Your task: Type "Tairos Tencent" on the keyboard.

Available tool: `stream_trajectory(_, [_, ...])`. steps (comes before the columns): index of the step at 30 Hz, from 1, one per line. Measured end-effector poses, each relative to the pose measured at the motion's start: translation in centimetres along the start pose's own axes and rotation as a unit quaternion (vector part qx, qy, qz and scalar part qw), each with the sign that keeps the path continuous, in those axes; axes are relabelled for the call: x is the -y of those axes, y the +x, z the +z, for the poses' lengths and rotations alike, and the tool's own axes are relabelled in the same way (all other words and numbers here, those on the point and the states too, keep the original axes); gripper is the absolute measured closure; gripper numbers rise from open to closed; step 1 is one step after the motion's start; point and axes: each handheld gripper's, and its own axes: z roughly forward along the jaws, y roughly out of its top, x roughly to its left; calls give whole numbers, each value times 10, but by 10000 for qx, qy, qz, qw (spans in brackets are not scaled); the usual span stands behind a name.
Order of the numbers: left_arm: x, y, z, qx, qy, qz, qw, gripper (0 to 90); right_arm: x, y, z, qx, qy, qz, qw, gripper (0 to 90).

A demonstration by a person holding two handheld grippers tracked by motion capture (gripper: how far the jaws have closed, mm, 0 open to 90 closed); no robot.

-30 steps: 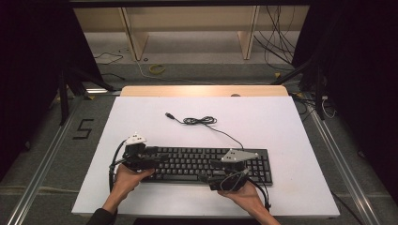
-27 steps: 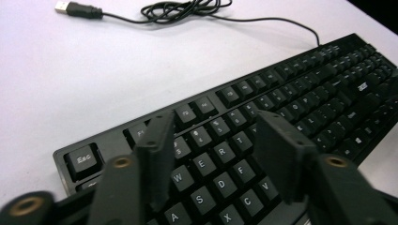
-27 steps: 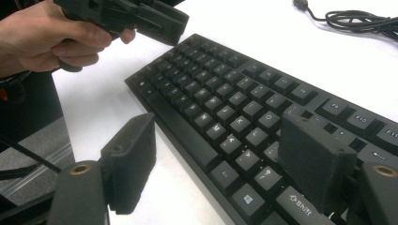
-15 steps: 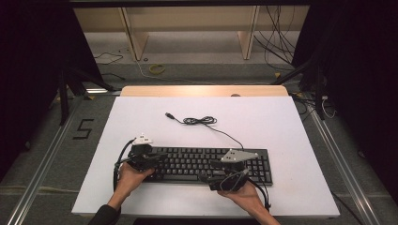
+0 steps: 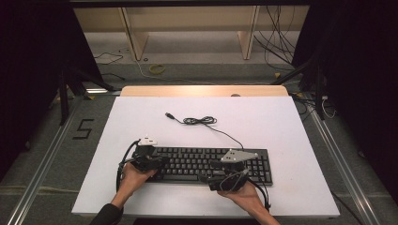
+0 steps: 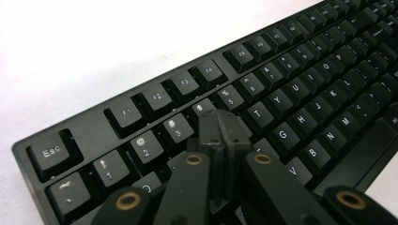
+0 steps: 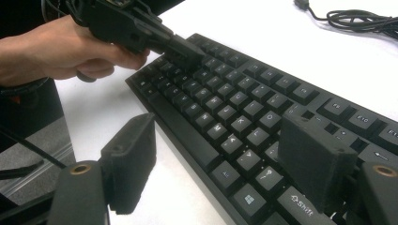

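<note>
The worktop is white, with a bare wooden strip along its far edge. A black keyboard lies flat on it, near the front edge. The cable of the keyboard lies on the worktop behind the keyboard, partly coiled, and its plug rests left of the coil.

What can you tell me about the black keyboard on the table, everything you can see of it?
The keyboard is a full-size black one with white key legends, plastic by its look, lying flat near the front of the white table. Its thin black cable runs back to a loose coil. The left hand-held gripper, shut, rests its tips on the number row; the right hand-held gripper straddles its near edge, open.
</note>
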Motion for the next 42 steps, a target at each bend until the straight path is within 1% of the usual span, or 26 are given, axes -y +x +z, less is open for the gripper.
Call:
stream_trajectory(3, [1, -2, 1, -84, 23, 40, 10000, 892, 0, 0, 0, 0, -5, 0, 10000, 292])
stream_trajectory(4, [1, -2, 1, -84, 23, 40, 10000, 892, 0, 0, 0, 0, -5, 0, 10000, 292])
stream_trajectory(5, [1, -3, 1, -111, 36, 81, 9999, 892, 0, 0, 0, 3, -1, 1, 10000, 292])
stream_trajectory(8, [1, -1, 1, -65, -3, -18, 10000, 892, 0, 1, 0, 2, -2, -10, 10000, 292])
stream_trajectory(12, [1, -2, 0, -78, -32, -14, 10000, 889, 0, 0, 0, 3, -4, -4, 10000, 292])
stream_trajectory(13, [1, -2, -1, -35, -66, -61, 10000, 864, 0, 0, 0, 4, 2, 1, 10000, 292])
stream_trajectory(14, [0, -2, -3, 11, -123, -101, 9999, 813, 0, 0, 1, 8, 5, 2, 10000, 293])
stream_trajectory(15, [0, -2, -3, 11, -123, -101, 9999, 803, 0, 0, 1, 10, 8, 3, 10000, 293])
stream_trajectory(16, [-1, -2, -6, 23, -160, -51, 9999, 795, -1, 0, 1, 5, -2, 9, 10000, 295])
stream_trajectory(18, [-1, -3, -9, 74, -243, -92, 9996, 775, -1, 1, 2, 2, 2, -4, 10000, 299])
stream_trajectory(21, [-2, -4, -14, 138, -361, -93, 9992, 736, -2, 1, 4, 21, 17, -28, 10000, 319])
stream_trajectory(22, [-2, -4, -14, 138, -361, -93, 9992, 715, -2, 2, 5, 29, 23, -22, 10000, 336])
stream_trajectory(23, [-2, -6, -17, 178, -403, -126, 9989, 680, -3, 2, 6, 32, 48, -29, 10000, 355])
stream_trajectory(25, [0, -7, -19, 226, -464, -114, 9986, 606, -3, 3, 9, 80, 89, -36, 9999, 386])
stream_trajectory(26, [0, -7, -19, 226, -464, -114, 9986, 588, -4, 4, 10, 94, 111, -37, 9999, 415])
stream_trajectory(28, [2, -8, -22, 330, -558, -119, 9978, 545, -5, 4, 13, 122, 150, -38, 9998, 444])
stream_trajectory(31, [4, -10, -25, 367, -597, -160, 9974, 481, -7, 5, 18, 147, 196, -62, 9997, 515])
stream_trajectory(32, [5, -10, -26, 381, -638, -168, 9971, 481, -7, 5, 18, 147, 196, -62, 9997, 515])
stream_trajectory(33, [6, -11, -28, 401, -693, -183, 9966, 458, -8, 6, 21, 157, 229, -87, 9996, 568])
stream_trajectory(34, [7, -11, -29, 426, -744, -199, 9961, 444, -9, 6, 23, 169, 231, -92, 9995, 602])
stream_trajectory(35, [10, -12, -33, 484, -872, -232, 9947, 428, -10, 6, 25, 184, 238, -97, 9995, 630])
stream_trajectory(36, [11, -13, -34, 507, -941, -233, 9940, 413, -11, 6, 27, 197, 255, -105, 9994, 654])
stream_trajectory(38, [14, -14, -37, 526, -1024, -199, 9932, 395, -13, 6, 31, 190, 278, -146, 9993, 695])
stream_trajectory(39, [16, -15, -38, 556, -1065, -226, 9925, 385, -14, 7, 34, 204, 299, -151, 9992, 717])
stream_trajectory(41, [18, -15, -40, 585, -1087, -220, 9921, 374, -15, 7, 38, 197, 328, -170, 9991, 759])
stream_trajectory(42, [22, -16, -42, 613, -1153, -182, 9913, 369, -15, 7, 41, 218, 345, -195, 9990, 780])
